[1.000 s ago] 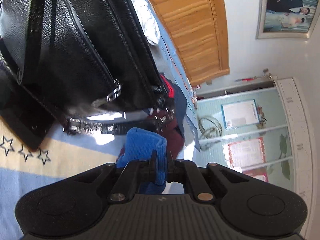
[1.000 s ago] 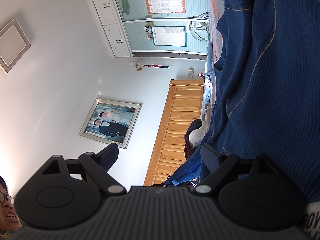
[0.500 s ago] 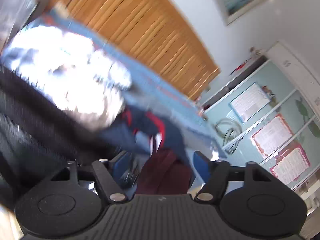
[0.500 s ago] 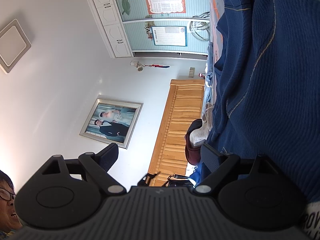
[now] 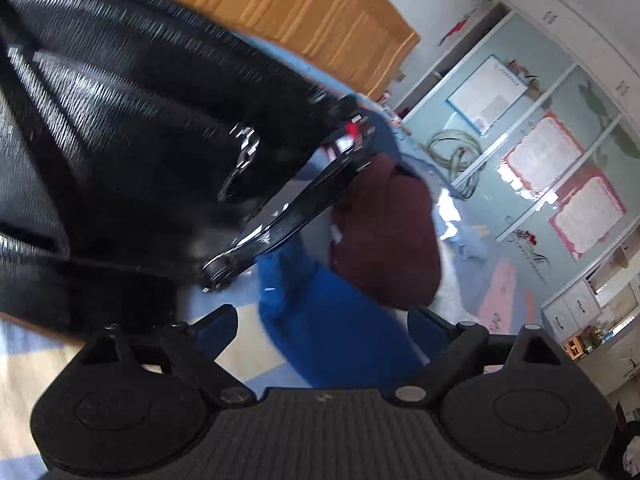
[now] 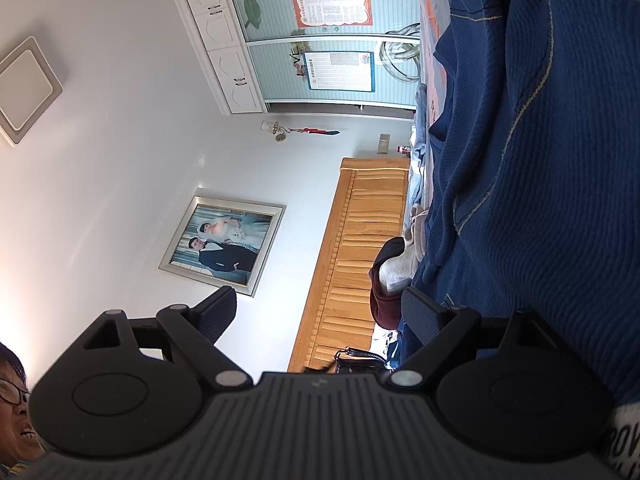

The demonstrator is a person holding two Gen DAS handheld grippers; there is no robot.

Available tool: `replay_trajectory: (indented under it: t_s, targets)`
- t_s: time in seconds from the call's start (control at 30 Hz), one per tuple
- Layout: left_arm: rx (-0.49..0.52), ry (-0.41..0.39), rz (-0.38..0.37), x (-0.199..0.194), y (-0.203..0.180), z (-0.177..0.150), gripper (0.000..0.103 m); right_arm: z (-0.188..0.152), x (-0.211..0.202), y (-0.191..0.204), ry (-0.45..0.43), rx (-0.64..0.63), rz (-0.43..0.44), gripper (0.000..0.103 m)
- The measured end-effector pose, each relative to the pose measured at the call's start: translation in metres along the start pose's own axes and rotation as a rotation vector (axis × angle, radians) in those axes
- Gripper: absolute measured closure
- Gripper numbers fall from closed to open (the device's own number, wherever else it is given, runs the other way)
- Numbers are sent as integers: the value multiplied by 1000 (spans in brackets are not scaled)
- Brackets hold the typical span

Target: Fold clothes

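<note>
My left gripper [image 5: 320,313] hovers over the bed, its jaws opening wide. A bright blue cloth [image 5: 344,344] lies loose between its fingers, and the pads do not press on it. Just beyond it sits a maroon garment [image 5: 392,240]. In the right wrist view my right gripper [image 6: 318,298] stands open with nothing between its fingers. Its right finger [image 6: 424,312] rests beside a dark blue knit sweater [image 6: 540,160] that fills the right side of that view. The maroon garment [image 6: 384,304] shows there too, small and far.
A black leather bag [image 5: 120,120] with a strap [image 5: 288,220] crowds the left of the left wrist view, lying on the star-patterned bedcover [image 5: 24,380]. A wooden headboard [image 6: 352,260], a framed picture [image 6: 224,240] and wardrobe doors [image 5: 540,152] stand behind. A person [image 6: 12,400] is at the lower left edge.
The left gripper was shut on the blue cloth and now stands open over it, after swinging up and back down with a roll. The right gripper has not moved.
</note>
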State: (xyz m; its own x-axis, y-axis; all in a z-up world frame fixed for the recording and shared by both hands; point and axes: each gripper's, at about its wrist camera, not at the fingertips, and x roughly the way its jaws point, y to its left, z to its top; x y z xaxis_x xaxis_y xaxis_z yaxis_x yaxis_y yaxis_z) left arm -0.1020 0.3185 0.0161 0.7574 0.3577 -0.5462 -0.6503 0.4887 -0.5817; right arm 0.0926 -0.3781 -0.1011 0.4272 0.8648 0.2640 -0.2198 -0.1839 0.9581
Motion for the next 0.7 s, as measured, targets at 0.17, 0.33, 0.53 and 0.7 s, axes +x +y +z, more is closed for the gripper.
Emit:
replay_trajectory:
  t_s: [0.17, 0.33, 0.53, 0.7]
  targets:
    - [-72, 29, 36, 32, 24, -3, 12, -1, -1, 0, -2, 6, 3, 13]
    - [-125, 37, -13, 46, 31, -2, 9, 0, -1, -1, -4, 12, 6, 13]
    - [-51, 48, -73, 63, 24, -5, 9, -2, 0, 0, -4, 12, 5, 13]
    - [2, 0, -57, 70, 22, -6, 9, -2, -1, 0, -2, 11, 5, 13]
